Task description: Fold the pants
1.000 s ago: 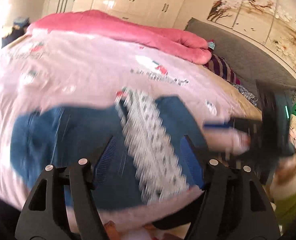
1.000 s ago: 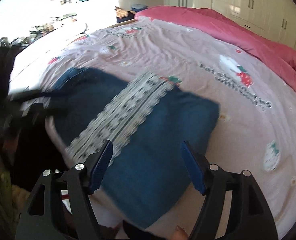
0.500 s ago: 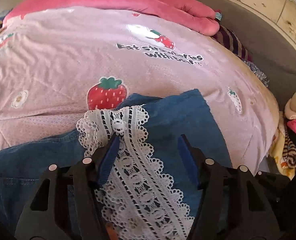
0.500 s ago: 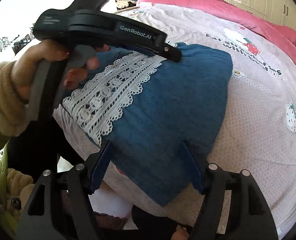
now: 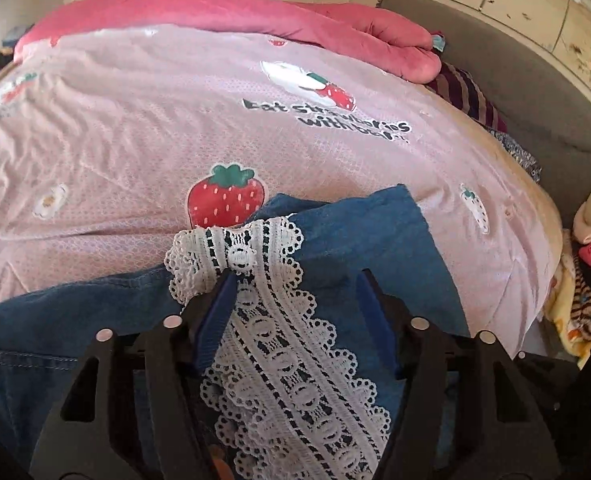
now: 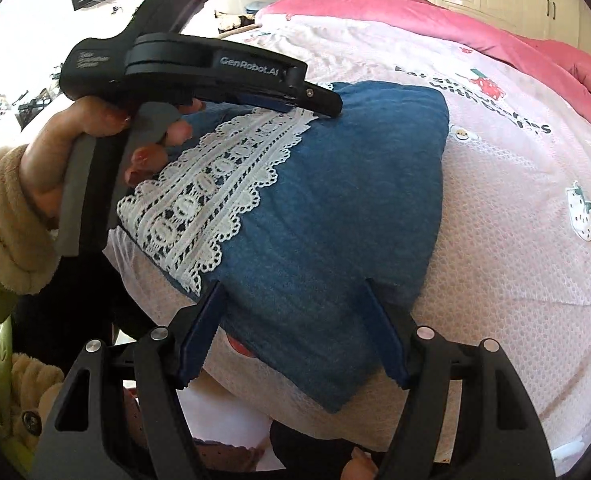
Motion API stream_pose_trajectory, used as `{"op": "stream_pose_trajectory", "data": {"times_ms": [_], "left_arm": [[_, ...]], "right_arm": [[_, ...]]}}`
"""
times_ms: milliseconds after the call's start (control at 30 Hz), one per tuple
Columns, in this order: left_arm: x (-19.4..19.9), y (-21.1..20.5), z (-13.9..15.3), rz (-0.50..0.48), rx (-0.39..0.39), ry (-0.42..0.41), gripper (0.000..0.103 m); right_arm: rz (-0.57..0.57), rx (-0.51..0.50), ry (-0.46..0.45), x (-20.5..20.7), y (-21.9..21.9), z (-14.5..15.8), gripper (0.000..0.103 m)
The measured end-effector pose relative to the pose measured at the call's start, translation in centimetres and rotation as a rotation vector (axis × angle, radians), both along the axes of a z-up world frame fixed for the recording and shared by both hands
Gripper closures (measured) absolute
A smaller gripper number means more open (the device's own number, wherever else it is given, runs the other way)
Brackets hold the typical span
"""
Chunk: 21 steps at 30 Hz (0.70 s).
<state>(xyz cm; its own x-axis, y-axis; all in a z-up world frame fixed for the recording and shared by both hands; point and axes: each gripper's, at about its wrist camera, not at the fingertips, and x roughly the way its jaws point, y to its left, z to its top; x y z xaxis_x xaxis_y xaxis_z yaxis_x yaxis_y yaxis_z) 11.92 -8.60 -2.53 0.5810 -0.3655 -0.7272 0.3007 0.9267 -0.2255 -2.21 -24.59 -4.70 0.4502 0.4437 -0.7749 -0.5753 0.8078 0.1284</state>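
With both the left gripper [image 5: 295, 312] and the right gripper [image 6: 295, 332] released over the pants [image 6: 335, 200], clench each on denim beside the lace trim [image 6: 215, 184] — not on it.

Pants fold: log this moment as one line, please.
pants: folded, on bed | lace trim: on top | left gripper: open, over lace | right gripper: open, at near edge

A bed [image 5: 143, 128] in strawberry-print pink sheeting is carrying folded blue pants [image 6: 347, 184] near its front edge, a pink quilt [image 5: 255, 16] lying bunched beyond them.
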Motion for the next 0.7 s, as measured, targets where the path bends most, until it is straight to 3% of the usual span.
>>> {"op": "stream_pose_trajectory", "data": {"times_ms": [133, 267, 533, 600, 667, 700], "left_arm": [[-1.3, 0.1, 1.7, 0.018, 0.022, -0.046, 0.025], [-2.2, 1.4, 3.3, 0.041, -0.012, -0.067, 0.024], [-4.7, 3.7, 5.7, 0.107, 0.006, -0.138, 0.012], [-5.5, 4.3, 6.1, 0.123, 0.017, -0.155, 0.011], [-6.1, 5.1, 6.4, 0.144, 0.028, -0.171, 0.01], [-6.4, 5.4, 6.4, 0.153, 0.032, -0.173, 0.01]], "right_arm": [[-0.027, 0.032, -0.001, -0.1, -0.1, 1.5, 0.034], [-0.022, 0.047, -0.033, -0.9, 0.5, 2.6, 0.034], [0.058, 0.038, -0.067, -2.0, 4.6, 3.7, 0.035], [0.101, 0.047, -0.057, -2.2, 5.9, 3.6, 0.042], [0.128, 0.037, -0.037, -1.9, 6.9, 3.2, 0.062], [0.132, 0.022, -0.025, -1.8, 7.4, 2.9, 0.065]]}}
